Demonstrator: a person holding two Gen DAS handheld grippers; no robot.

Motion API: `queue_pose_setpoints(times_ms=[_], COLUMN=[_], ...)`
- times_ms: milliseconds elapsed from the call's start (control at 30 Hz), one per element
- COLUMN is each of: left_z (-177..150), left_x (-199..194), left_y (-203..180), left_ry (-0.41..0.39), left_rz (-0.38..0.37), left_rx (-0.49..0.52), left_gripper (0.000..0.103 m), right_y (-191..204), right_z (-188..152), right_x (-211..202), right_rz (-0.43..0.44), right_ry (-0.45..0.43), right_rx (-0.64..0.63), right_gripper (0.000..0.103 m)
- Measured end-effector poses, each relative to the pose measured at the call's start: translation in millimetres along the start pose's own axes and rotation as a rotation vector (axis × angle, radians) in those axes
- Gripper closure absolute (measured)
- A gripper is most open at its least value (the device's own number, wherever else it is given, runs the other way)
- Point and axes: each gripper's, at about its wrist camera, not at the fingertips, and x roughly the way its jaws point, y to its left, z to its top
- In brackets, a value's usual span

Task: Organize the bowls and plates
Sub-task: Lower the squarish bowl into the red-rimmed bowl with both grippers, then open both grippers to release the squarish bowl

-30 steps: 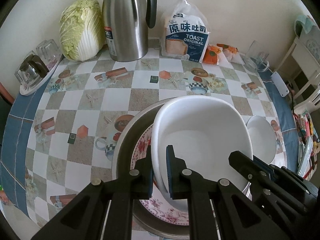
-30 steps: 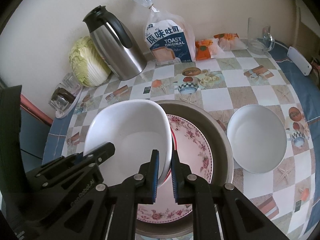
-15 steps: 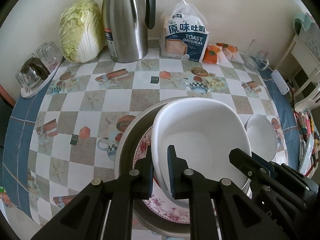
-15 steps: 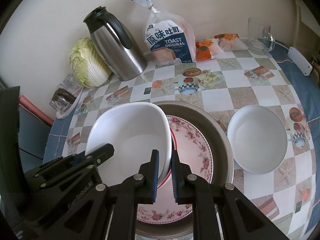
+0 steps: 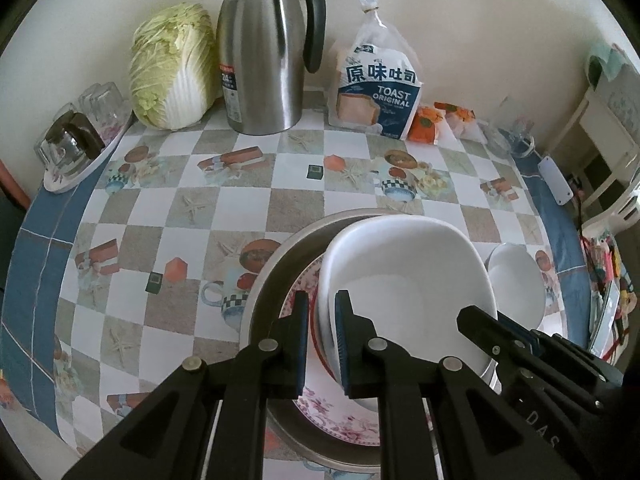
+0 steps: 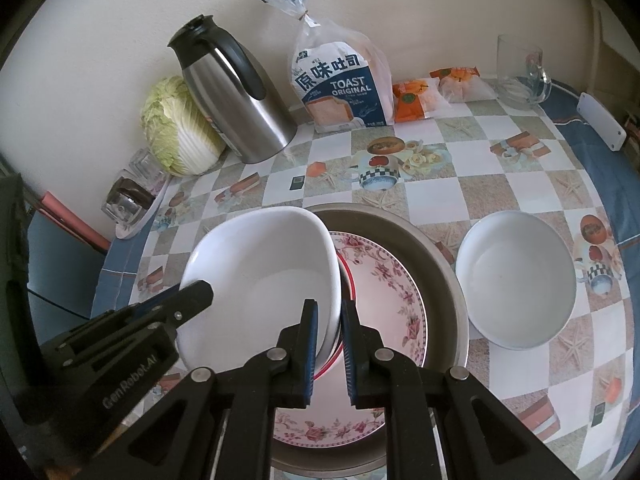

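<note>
A large white bowl [image 5: 404, 276] is held above a floral plate [image 5: 344, 424] that lies in a round metal pan [image 5: 276, 272]. My left gripper [image 5: 322, 340] is shut on the bowl's left rim. My right gripper [image 6: 330, 340] is shut on the bowl's [image 6: 260, 272] right rim, over the floral plate [image 6: 384, 292] and pan [image 6: 436, 264]. A red-edged rim shows under the bowl. A second white bowl [image 6: 516, 280] sits on the table right of the pan; it also shows in the left wrist view [image 5: 516, 280].
At the back stand a cabbage [image 5: 172, 68], a steel jug [image 5: 264, 60], a toast bag [image 5: 376, 88], orange snack packets [image 5: 432, 124] and a glass mug [image 6: 520, 72]. Upturned glasses on a tray [image 5: 68, 148] sit far left. A white remote [image 6: 600, 120] lies far right.
Both grippers with the white bowl have risen and drawn back a little; the bowl sits lower in both views. The grips are unchanged.
</note>
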Motion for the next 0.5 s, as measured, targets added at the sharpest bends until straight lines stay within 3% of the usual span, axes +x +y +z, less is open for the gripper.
queue_pose_setpoints(times_ms=[100, 500], left_z=[0.2, 1.9], left_x=[0.3, -6.9], left_y=[1.4, 2.0], left_ry=[0.003, -0.012], left_rz=[-0.028, -0.021], left_rx=[-0.01, -0.004], left_gripper=[0.09, 0.09], right_y=[1.5, 0.2], right_z=[0.4, 3.1], right_x=[-1.7, -11.4], right_rz=[0.001, 0.011], right_ry=[-0.005, -0.026], right_rx=[-0.004, -0.01], right_gripper=[0.088, 0.088])
